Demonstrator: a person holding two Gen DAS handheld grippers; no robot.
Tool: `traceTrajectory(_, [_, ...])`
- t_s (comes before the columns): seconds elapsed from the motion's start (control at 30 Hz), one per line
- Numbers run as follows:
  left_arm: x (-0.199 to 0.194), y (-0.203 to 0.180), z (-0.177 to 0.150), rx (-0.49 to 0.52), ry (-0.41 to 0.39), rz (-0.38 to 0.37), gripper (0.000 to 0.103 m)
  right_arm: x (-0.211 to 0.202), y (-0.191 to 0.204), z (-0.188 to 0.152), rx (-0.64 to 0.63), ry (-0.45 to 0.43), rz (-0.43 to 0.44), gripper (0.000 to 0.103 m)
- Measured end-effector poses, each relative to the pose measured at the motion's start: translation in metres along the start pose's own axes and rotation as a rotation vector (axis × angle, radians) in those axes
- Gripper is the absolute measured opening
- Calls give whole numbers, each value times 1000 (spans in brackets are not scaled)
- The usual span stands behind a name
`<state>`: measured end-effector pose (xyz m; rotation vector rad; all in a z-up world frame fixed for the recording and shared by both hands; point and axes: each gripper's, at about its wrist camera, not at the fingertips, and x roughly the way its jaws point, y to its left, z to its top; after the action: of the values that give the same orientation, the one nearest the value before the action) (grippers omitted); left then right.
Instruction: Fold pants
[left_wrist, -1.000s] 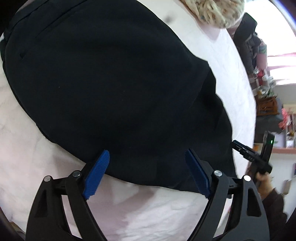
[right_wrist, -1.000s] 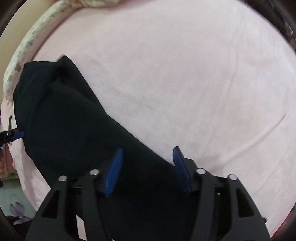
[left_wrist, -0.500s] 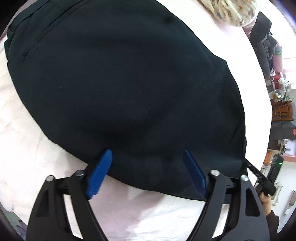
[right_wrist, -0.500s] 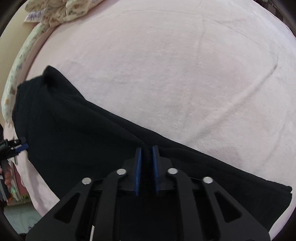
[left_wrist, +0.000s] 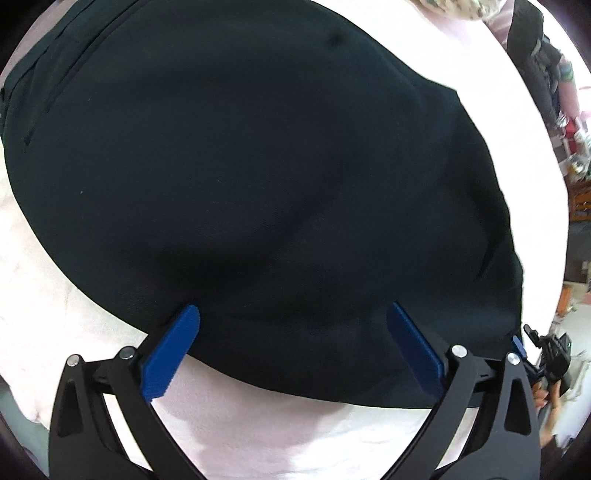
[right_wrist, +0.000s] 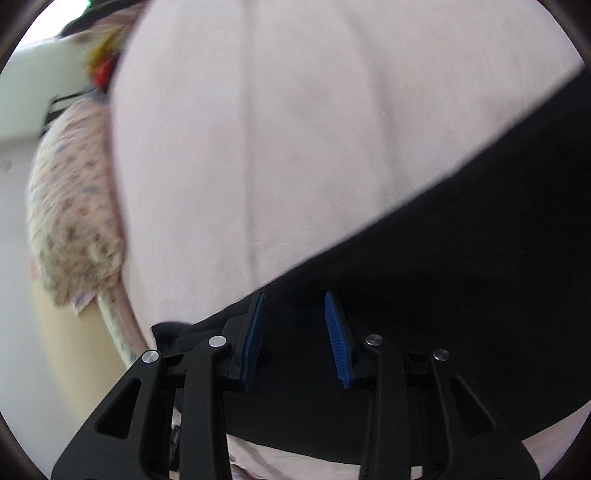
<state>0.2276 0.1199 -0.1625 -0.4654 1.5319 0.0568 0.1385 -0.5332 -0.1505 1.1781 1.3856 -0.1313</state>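
- The black pants (left_wrist: 266, 177) lie spread flat on a bed with a pale pink sheet (left_wrist: 55, 295).
- In the left view, the pants fill most of the picture, and their near edge runs just in front of the left tongs (left_wrist: 291, 332).
- The left tongs are wide apart, with the two blue pads (left_wrist: 171, 354) over the near edge of the pants, holding nothing.
- The other tool shows small at the far right edge of the pants (left_wrist: 550, 354), with a hand behind it.
- In the right view, the right tongs (right_wrist: 295, 332) are partly apart, with dark cloth (right_wrist: 461, 288) under and between the blue pads.
- I cannot tell if those pads touch the cloth.
- A flowery blanket (right_wrist: 70, 206) sits at the left edge of the bed.
- This right view is blurry.
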Motion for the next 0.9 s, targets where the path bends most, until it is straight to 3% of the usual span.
traceTrajectory(0.17, [1, -5, 0, 9, 4, 30, 101, -2, -20, -4, 223, -70, -17, 9])
traceTrajectory(0.23, [1, -4, 1, 5, 10, 31, 101, -8, -21, -6, 225, -104, -35, 2])
traceTrajectory(0.33, [0, -1, 4, -12, 17, 22, 101, -32, -26, -15, 260, -230, -147, 0])
traceTrajectory(0.4, [-2, 10, 3, -29, 16, 12, 101, -46, -44, -13, 306, -284, -162, 0])
traceTrajectory(0.5, [-2, 13, 1, -18, 16, 21, 101, -52, -38, -10, 140, -208, -83, 0])
traceTrajectory(0.57, [-1, 3, 7, -6, 16, 33, 101, -82, -39, -21, 56, -300, -60, 27])
traceTrajectory(0.6, [-1, 3, 7, -3, 16, 40, 101, -100, -49, -28, 72, -365, -52, 56])
traceTrajectory(0.63, [-2, 2, 6, -1, 16, 43, 101, -121, -67, -36, 121, -446, -44, 65])
traceTrajectory(0.77, [-5, 4, 5, -4, 14, 41, 101, -176, -148, -59, 281, -622, -55, 66])
traceTrajectory(0.83, [-9, 4, 4, -18, 1, 28, 101, -190, -194, -71, 383, -657, -48, 67])
traceTrajectory(0.9, [-12, 4, 0, -43, -11, 6, 101, -179, -211, -81, 448, -653, -1, 67])
